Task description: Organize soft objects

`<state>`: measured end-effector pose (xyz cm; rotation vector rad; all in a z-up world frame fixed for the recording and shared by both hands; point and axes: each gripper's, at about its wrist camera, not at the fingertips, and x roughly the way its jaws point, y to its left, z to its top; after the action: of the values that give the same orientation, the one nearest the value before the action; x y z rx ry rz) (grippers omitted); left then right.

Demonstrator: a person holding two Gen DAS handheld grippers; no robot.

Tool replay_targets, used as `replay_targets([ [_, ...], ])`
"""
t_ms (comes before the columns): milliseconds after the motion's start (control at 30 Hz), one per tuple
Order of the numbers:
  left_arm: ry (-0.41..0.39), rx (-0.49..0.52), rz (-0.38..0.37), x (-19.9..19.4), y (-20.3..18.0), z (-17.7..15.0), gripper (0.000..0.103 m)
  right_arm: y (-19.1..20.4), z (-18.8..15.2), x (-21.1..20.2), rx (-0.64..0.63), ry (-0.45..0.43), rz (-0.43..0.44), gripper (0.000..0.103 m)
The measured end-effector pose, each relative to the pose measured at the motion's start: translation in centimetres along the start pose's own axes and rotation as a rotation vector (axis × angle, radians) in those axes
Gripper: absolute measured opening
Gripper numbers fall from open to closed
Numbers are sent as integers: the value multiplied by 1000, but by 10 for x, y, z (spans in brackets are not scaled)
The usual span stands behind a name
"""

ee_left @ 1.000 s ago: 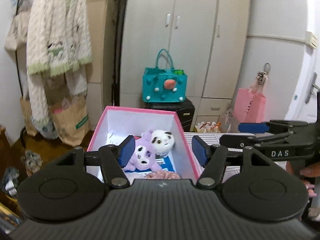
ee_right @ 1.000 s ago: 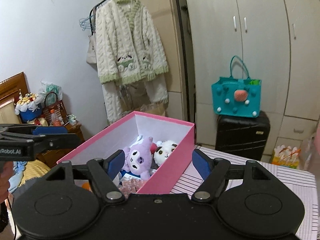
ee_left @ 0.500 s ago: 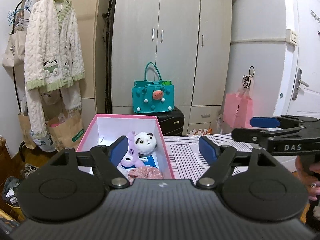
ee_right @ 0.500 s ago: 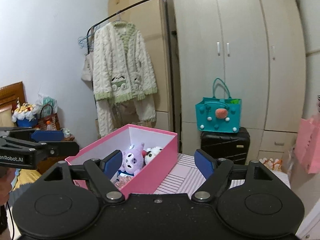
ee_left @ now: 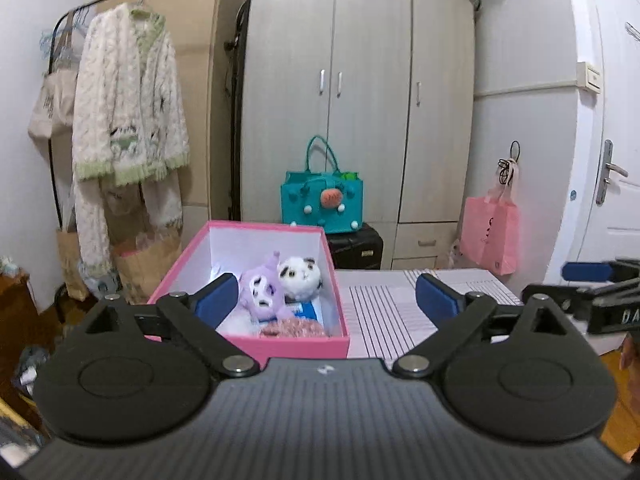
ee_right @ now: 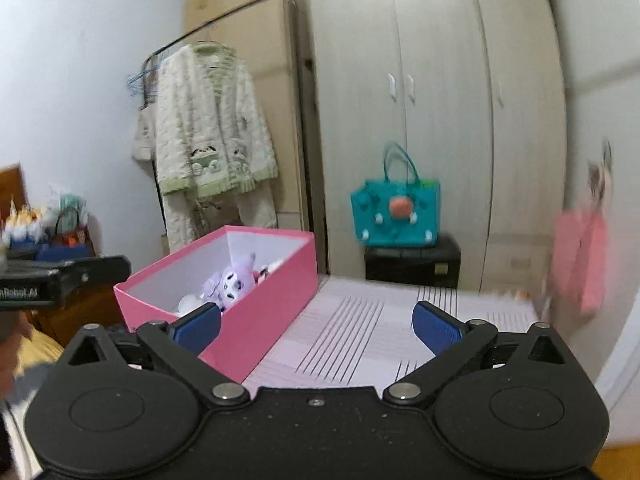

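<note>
A pink box (ee_left: 280,345) stands on the striped table (ee_left: 392,312). In it lie a purple plush (ee_left: 262,294), a white panda-faced plush (ee_left: 301,276) and a pink knitted item (ee_left: 292,326). My left gripper (ee_left: 326,300) is open and empty, held back from the box's near side. My right gripper (ee_right: 316,324) is open and empty, over the table (ee_right: 360,332) to the right of the box (ee_right: 256,316). The purple plush (ee_right: 232,280) shows inside it. The right gripper also shows at the right edge of the left wrist view (ee_left: 592,284).
A wardrobe (ee_left: 360,120) stands behind the table, with a teal bag (ee_left: 322,202) on a black case (ee_left: 356,246). A pink bag (ee_left: 490,232) hangs by the door. A knitted cardigan (ee_left: 128,120) hangs on a rack at the left.
Both grippers have pulled back and away from the box, which now looks smaller and farther. The right gripper has swung to the right over the table. Both stay open.
</note>
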<state>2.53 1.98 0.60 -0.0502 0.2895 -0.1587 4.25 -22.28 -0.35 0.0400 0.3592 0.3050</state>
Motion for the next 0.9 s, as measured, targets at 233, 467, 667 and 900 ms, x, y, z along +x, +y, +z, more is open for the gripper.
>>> replay_targets([
  [233,16,20,82,-2,2,-7,103,2,-4,-18,30,-25,-147,103],
  [467,21,31,108,-6,-4,-15,103,20,-16,-31,44,-15,-258,103],
  [667,33,64,150,-8,-13,-21,103,34,-27,-44,19,-29,-288,103],
  [900,43,65,171,-10,-19,-24,103,46,-31,-51,-35,-26,-377,103],
])
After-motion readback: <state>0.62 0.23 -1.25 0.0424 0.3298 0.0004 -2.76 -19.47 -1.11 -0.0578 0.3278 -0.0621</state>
